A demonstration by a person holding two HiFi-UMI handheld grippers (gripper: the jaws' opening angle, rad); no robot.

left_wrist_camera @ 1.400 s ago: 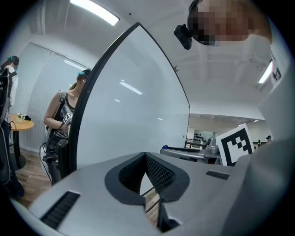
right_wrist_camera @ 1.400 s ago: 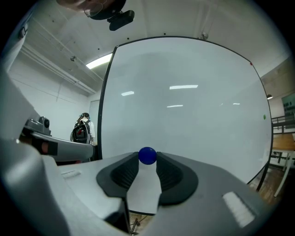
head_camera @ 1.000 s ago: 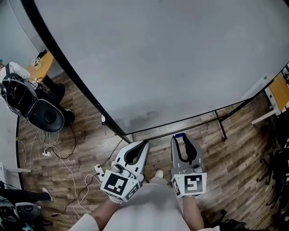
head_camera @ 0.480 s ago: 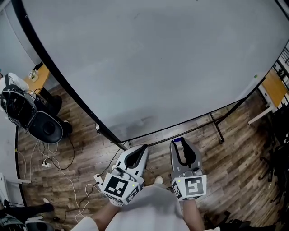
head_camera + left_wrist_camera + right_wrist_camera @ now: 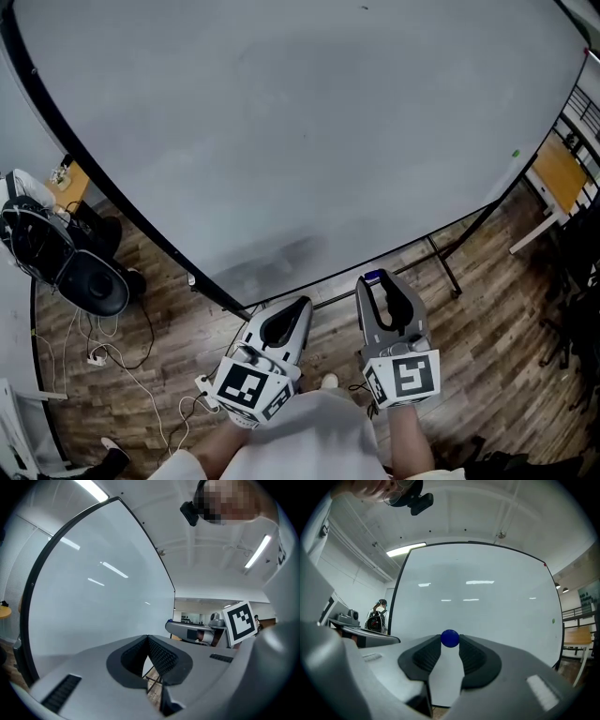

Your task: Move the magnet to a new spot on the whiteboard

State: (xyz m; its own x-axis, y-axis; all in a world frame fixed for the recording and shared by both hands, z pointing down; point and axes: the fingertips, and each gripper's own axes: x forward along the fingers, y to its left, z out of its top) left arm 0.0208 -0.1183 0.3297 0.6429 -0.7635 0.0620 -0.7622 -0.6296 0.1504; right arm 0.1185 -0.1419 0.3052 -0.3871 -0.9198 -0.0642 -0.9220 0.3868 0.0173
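Observation:
A small round blue magnet (image 5: 450, 638) sits pinched between the tips of my right gripper (image 5: 450, 642), which is shut on it and points level at the big white whiteboard (image 5: 487, 606). From the head view the magnet (image 5: 372, 277) shows at the tip of the right gripper (image 5: 375, 282), just short of the whiteboard's (image 5: 309, 122) lower edge. My left gripper (image 5: 302, 303) hangs beside it on the left, its jaw tips touching with nothing between them. In the left gripper view those tips (image 5: 147, 638) meet in front of the whiteboard (image 5: 93, 611).
A small green dot (image 5: 515, 154) sticks near the board's right edge. The board's black stand legs (image 5: 442, 264) rest on the wooden floor. A black bag and chair (image 5: 89, 281) and cables (image 5: 122, 356) lie left; a wooden desk (image 5: 560, 173) stands right. A person with a backpack (image 5: 377, 617) stands far left.
Both grippers have risen a little toward the board, and the board's lower edge has come nearer. The blue magnet stays between the right jaws; the left jaws stay together.

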